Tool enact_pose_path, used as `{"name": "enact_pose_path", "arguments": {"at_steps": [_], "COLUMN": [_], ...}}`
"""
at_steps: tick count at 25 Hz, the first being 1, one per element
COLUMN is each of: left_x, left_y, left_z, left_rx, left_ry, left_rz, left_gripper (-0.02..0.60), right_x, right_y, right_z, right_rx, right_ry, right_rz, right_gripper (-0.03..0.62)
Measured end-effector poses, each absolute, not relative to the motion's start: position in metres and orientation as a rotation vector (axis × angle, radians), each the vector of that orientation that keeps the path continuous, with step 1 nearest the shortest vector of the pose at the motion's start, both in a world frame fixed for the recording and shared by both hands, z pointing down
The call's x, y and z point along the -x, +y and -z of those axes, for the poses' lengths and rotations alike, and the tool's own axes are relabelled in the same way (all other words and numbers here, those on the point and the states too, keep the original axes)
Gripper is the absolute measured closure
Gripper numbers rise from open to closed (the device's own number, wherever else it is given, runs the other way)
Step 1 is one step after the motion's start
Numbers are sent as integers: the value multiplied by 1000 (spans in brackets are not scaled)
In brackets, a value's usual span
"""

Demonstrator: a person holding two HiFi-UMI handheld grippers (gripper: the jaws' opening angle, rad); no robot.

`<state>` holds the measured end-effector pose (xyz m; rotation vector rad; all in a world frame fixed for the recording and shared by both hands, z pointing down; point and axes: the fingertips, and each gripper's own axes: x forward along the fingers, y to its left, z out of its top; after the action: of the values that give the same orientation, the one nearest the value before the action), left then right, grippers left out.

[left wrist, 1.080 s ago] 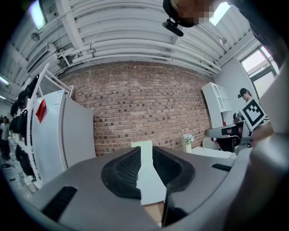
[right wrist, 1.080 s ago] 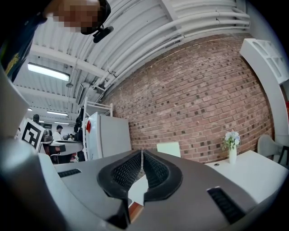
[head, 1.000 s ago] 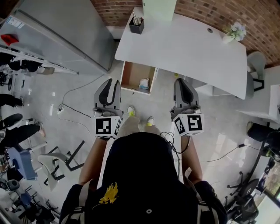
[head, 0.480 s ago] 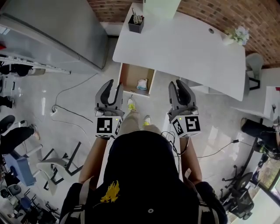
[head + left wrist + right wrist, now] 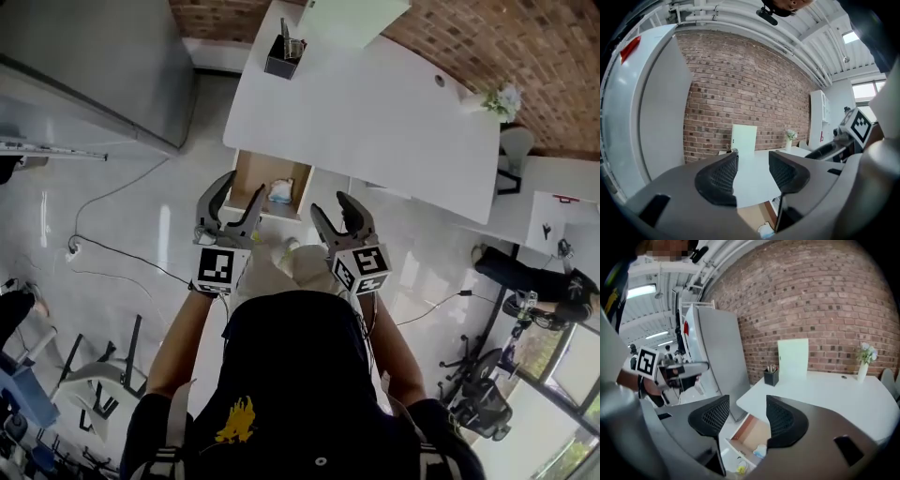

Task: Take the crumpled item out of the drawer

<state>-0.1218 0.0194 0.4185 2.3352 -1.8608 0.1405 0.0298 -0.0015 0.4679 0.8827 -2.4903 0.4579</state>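
Note:
Under the white desk (image 5: 375, 103) a wooden drawer (image 5: 249, 174) stands pulled out. The pale blue-white crumpled item (image 5: 280, 192) lies in its right half. It also shows low in the left gripper view as the crumpled item (image 5: 765, 230) and in the right gripper view as the crumpled item (image 5: 761, 451) inside the drawer (image 5: 751, 433). My left gripper (image 5: 232, 199) hovers over the drawer's near left edge. My right gripper (image 5: 335, 214) is just right of the drawer. Both jaws have just been opening and stand open, with nothing between them.
A black pen holder (image 5: 283, 56) and a pale green board (image 5: 352, 14) stand at the desk's back edge, a small flower vase (image 5: 500, 98) at its right end. A grey cabinet (image 5: 94, 56) stands to the left. Cables (image 5: 122, 253) run over the floor.
Both grippers have come forward and down toward the drawer, and their jaws have spread apart. The right gripper has swung left, closer to the drawer.

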Motion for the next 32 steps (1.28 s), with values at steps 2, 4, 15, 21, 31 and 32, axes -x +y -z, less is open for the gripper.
{"name": "enact_pose_path", "arguments": {"at_steps": [2, 4, 15, 21, 31, 32], "left_x": [132, 142, 181, 166, 155, 155], "left_y": [3, -7, 33, 35, 34, 34], "left_z": [-411, -409, -525, -575, -602, -601], "left_rx": [-2297, -2225, -1881, -1803, -1819, -1824], "left_ry": [-1902, -1949, -2064, -1975, -1902, -1899], "left_rz": [-67, 9, -120, -64, -114, -120], "left_gripper": [353, 353, 354, 354, 356, 356], "right_x": [-20, -11, 22, 21, -22, -23], "right_y": [-3, -2, -15, -25, -8, -5], "right_z": [-503, -545, -830, -953, -1036, -1036], "right_rx": [-784, -683, -507, -528, -386, -371], "right_ry": [-2418, -2345, -2025, -1806, -1429, -1424], "right_rz": [-505, -541, -465, -472, -251, -258], "right_gripper": [330, 330, 320, 303, 351, 373]}}
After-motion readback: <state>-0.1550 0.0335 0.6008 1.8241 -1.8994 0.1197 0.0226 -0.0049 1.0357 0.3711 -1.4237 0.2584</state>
